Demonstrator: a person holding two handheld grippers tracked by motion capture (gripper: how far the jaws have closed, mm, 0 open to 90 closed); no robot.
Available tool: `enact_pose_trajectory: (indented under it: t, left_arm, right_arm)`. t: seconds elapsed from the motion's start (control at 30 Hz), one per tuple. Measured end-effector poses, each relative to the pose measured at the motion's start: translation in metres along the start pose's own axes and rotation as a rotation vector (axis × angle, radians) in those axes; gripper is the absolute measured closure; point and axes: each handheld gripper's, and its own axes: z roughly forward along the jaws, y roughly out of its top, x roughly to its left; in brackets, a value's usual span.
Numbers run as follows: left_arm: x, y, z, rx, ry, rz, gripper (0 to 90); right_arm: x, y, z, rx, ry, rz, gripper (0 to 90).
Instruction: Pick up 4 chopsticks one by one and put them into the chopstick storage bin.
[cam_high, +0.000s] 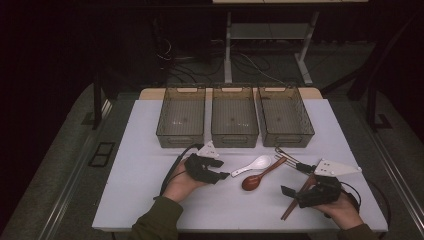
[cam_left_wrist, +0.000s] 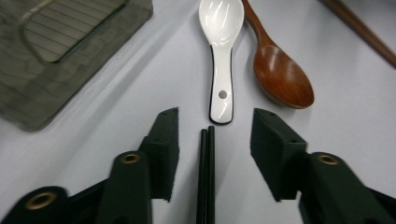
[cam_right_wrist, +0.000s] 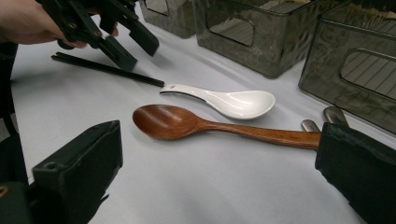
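Note:
My left gripper (cam_high: 220, 171) (cam_left_wrist: 215, 122) (cam_right_wrist: 127, 43) hovers low over a pair of black chopsticks (cam_left_wrist: 207, 177) (cam_right_wrist: 107, 69) that lies flat on the white table (cam_high: 140, 200). Its jaws stand open on either side of the pair, and the pads do not touch it. Just past the chopstick tips lie a white ceramic spoon (cam_high: 255, 164) (cam_left_wrist: 220, 56) (cam_right_wrist: 224, 99) and a wooden spoon (cam_high: 257, 179) (cam_left_wrist: 280, 70) (cam_right_wrist: 187, 123), side by side. My right gripper (cam_high: 295, 195) (cam_right_wrist: 219, 140) is open near the table's front right, above brown chopsticks (cam_high: 286, 212) (cam_left_wrist: 359, 28), and faces the wooden spoon.
Three smoky see-through bins (cam_high: 181, 137) (cam_high: 234, 137) (cam_high: 287, 137) stand in a row at the back of the table. Metal utensils (cam_high: 287, 156) (cam_right_wrist: 329, 115) lie in front of the right bin. Beyond the table are a dark floor and a desk frame (cam_high: 227, 60).

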Motion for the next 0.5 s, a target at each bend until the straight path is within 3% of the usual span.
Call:
enact_pose_trajectory:
  t: [0.23, 0.5]
  left_arm:
    - [0.002, -0.009, -0.029, -0.064, 0.021, -0.027, 37.6]
    - [0.007, -0.03, -0.057, -0.075, 0.057, -0.052, 25.8]
  right_arm:
    - [0.0, -0.001, 0.002, 0.011, -0.006, -0.005, 1.0]
    - [-0.003, -0.001, 0.002, 0.039, -0.029, 0.015, 1.0]
